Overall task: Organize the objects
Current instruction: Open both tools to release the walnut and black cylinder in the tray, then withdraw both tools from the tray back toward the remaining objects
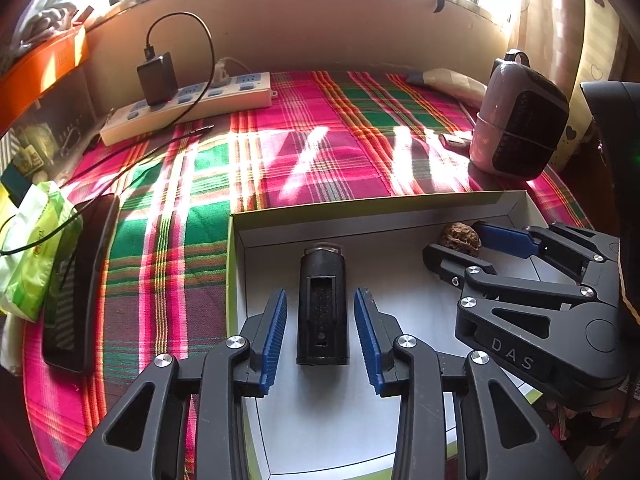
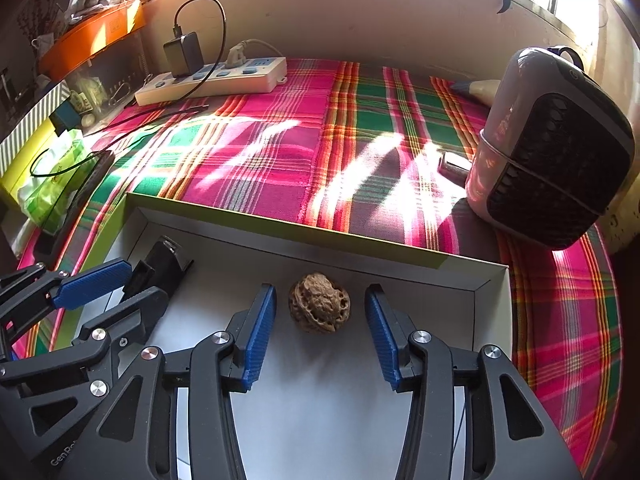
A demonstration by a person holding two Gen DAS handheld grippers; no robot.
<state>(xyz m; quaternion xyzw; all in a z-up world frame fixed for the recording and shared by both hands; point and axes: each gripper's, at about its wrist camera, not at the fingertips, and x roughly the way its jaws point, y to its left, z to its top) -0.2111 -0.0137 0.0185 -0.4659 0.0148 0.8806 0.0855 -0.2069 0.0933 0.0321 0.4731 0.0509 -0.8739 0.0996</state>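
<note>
A shallow white box (image 1: 400,216) (image 2: 320,256) with a green outside lies on the plaid cloth. A black oblong device (image 1: 322,306) (image 2: 162,268) lies on the box floor, between the blue pads of my left gripper (image 1: 321,330) (image 2: 116,288), which is open and clear of it on both sides. A brown carved walnut (image 2: 319,303) (image 1: 459,238) rests further right in the box. My right gripper (image 2: 320,322) (image 1: 460,248) stands open around the walnut, with a gap on each side.
On the plaid cloth (image 1: 304,152) a pink-and-black heater (image 1: 520,120) (image 2: 552,148) stands at the right. A white power strip (image 1: 188,108) with a black charger and cable lies at the back left. A dark phone (image 1: 80,284) and green tissue pack (image 1: 32,248) lie at the left.
</note>
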